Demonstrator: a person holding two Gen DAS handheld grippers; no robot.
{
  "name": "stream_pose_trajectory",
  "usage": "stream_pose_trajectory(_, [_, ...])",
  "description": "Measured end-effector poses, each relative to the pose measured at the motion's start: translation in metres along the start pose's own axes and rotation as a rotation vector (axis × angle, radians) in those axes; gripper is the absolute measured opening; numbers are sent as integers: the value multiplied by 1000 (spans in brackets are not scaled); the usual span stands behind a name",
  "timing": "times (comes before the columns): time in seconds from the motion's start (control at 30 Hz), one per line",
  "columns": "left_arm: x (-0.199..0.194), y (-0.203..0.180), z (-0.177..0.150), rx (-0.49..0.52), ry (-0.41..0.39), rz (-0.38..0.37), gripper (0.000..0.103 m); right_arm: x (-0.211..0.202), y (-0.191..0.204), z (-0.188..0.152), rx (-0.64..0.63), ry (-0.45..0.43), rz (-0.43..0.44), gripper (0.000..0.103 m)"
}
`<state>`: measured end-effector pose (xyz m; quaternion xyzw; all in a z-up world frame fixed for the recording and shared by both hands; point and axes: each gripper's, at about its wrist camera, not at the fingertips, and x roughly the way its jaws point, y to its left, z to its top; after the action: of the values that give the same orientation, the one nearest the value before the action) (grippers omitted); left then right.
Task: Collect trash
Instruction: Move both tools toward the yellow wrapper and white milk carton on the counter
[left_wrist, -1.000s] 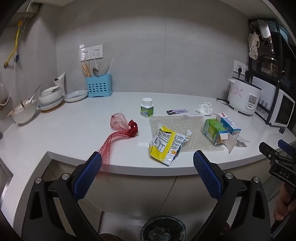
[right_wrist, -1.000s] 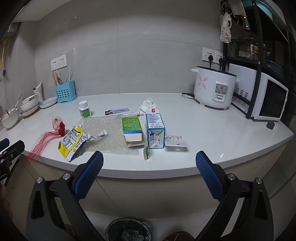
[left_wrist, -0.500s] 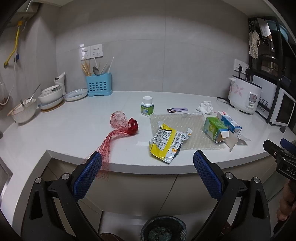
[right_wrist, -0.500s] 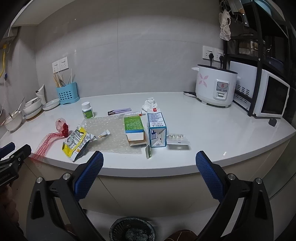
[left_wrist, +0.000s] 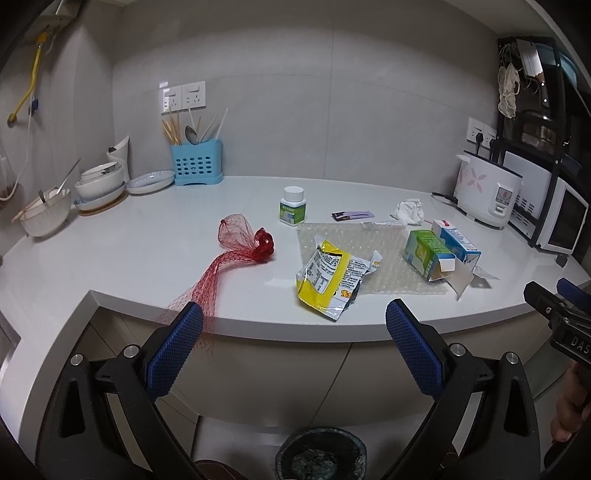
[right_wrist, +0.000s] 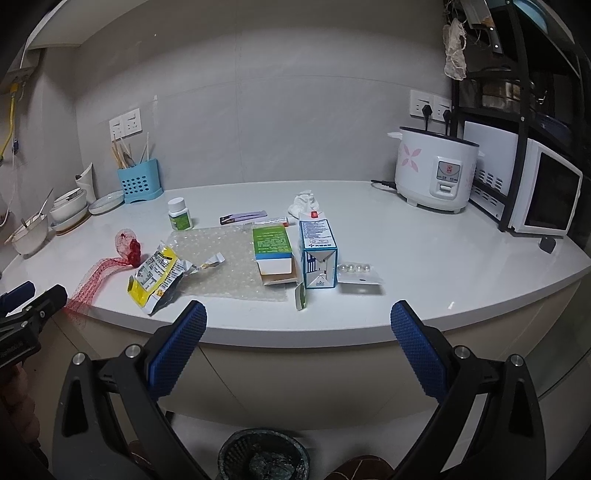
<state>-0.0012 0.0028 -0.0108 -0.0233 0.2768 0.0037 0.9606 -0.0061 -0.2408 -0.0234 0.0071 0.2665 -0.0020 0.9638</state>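
Trash lies spread on the white curved-edge countertop (left_wrist: 147, 254), all ahead of and above both tongs. Left tongs (left_wrist: 293, 314), blue-padded, spread wide, hold nothing; they sit below the counter's front edge. Left of its left pad, far back: white stacked bowls (left_wrist: 99, 184), blue slotted utensil holder (left_wrist: 197, 162) against the grey wall. Just past the left pad, a red mesh net bag (left_wrist: 236, 254) trails over the counter lip. Between the pads, ahead: crumpled yellow snack wrapper (left_wrist: 328, 277) near the front edge, on a clear bubble-wrap sheet (left_wrist: 384, 240); small white green-label pill bottle (left_wrist: 293, 205) further back. Right of that: green-white open carton (right_wrist: 271, 245) touching the blue-white carton (right_wrist: 317, 254), silver pill blister strip (right_wrist: 356, 273) just beside, crumpled white tissue (right_wrist: 304, 203) behind. Right tongs (right_wrist: 299, 317), also wide apart and empty, sit low before the counter edge. Far right: white flower-print rice cooker (right_wrist: 434, 170), white microwave (right_wrist: 546, 195) under a black rack. Dark round waste bin (right_wrist: 262, 456) on the floor below, between the pads. Bare counter is open right of the cartons; front edge unobstructed.
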Motion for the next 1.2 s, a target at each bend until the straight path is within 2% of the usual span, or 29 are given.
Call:
stream_pose_trajectory(0.9, [-6,-4,1,-7,1,-35,97,-4,10,5,-45,5,43,96])
stream_pose_trajectory(1.2, [-6,-4,1,-2,8,-60,97,-3,4,6,-30,14,86,96])
